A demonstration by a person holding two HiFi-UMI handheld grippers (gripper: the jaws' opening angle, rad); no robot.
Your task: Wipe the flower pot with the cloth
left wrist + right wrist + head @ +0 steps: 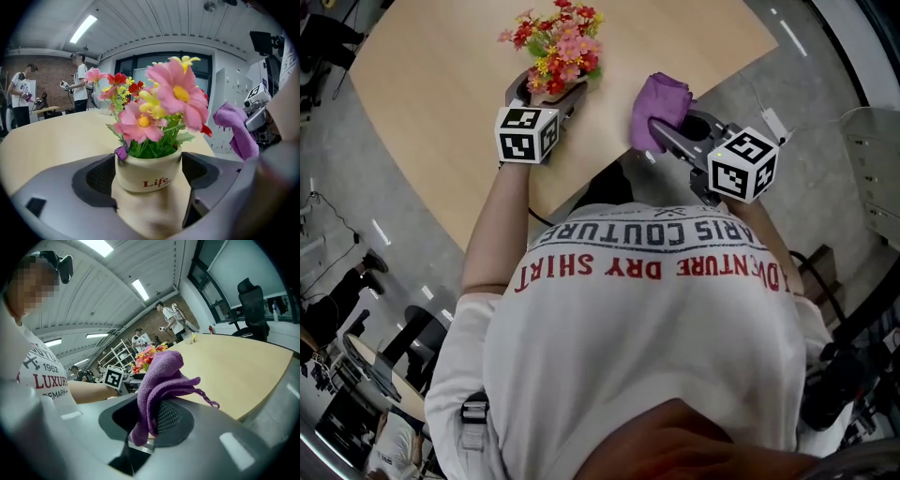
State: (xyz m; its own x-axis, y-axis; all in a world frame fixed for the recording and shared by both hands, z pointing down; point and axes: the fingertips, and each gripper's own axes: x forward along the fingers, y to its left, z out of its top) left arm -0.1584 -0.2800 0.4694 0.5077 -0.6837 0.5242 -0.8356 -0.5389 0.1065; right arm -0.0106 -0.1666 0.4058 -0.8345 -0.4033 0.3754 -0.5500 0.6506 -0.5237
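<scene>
A cream flower pot (147,174) with red lettering holds pink, red and yellow flowers (559,42) and stands on the light wooden table (422,84). My left gripper (548,91) is open, one jaw on each side of the pot; I see no pad pressing on it. To the right, my right gripper (664,131) is shut on a purple cloth (661,101) and holds it above the table's near edge. The cloth (161,376) bunches up out of the jaws and a tail hangs below them. From the left gripper view the cloth (236,129) hangs apart from the pot, at its right.
The table's rounded edge runs close in front of my body, with grey floor beyond it on the right. Other people (80,79) stand at benches in the far background. A black office chair (253,301) stands past the table's far side.
</scene>
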